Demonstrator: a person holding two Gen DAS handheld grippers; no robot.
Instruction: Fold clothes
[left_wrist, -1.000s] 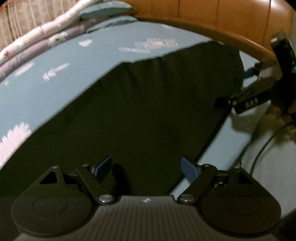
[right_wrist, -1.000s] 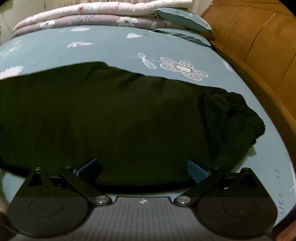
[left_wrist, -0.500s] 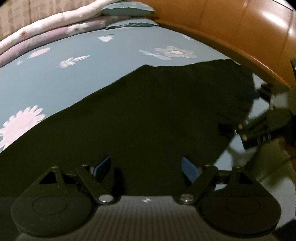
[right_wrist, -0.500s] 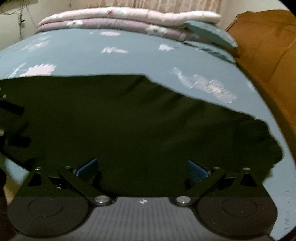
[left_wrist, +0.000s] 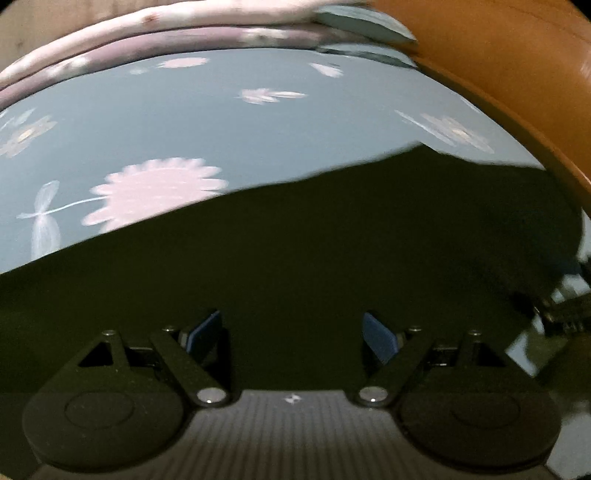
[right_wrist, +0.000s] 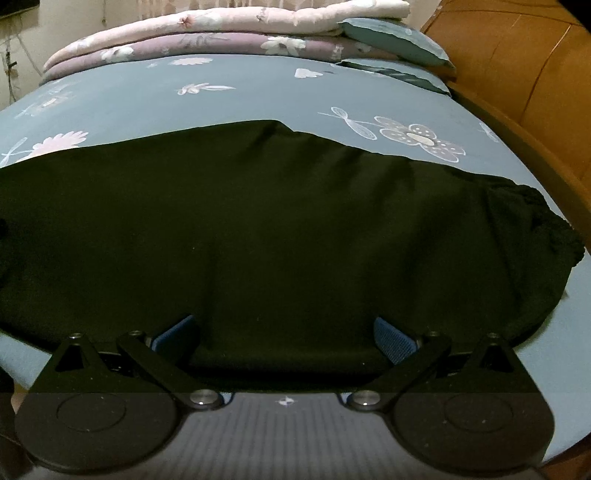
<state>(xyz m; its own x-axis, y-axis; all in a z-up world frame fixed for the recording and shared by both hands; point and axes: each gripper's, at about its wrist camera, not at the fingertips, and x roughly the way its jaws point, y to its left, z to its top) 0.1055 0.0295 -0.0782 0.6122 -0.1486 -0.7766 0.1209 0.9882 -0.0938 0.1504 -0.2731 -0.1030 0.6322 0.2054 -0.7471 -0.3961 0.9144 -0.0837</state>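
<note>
Plain black garment (right_wrist: 280, 229) (unmarked)

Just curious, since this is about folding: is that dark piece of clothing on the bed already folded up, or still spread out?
Spread out. The dark garment lies wide and flat across the blue bedsheet, only bunched at its right end.

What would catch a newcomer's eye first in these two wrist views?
A large black garment spread flat across the blue floral bedsheet fills the middle of both views. The left gripper and right gripper hang over its near edge with jaws wide apart, nothing held. Behind, folded quilts are stacked at the far end of the bed, beside an orange-brown wooden headboard on the right.
</note>
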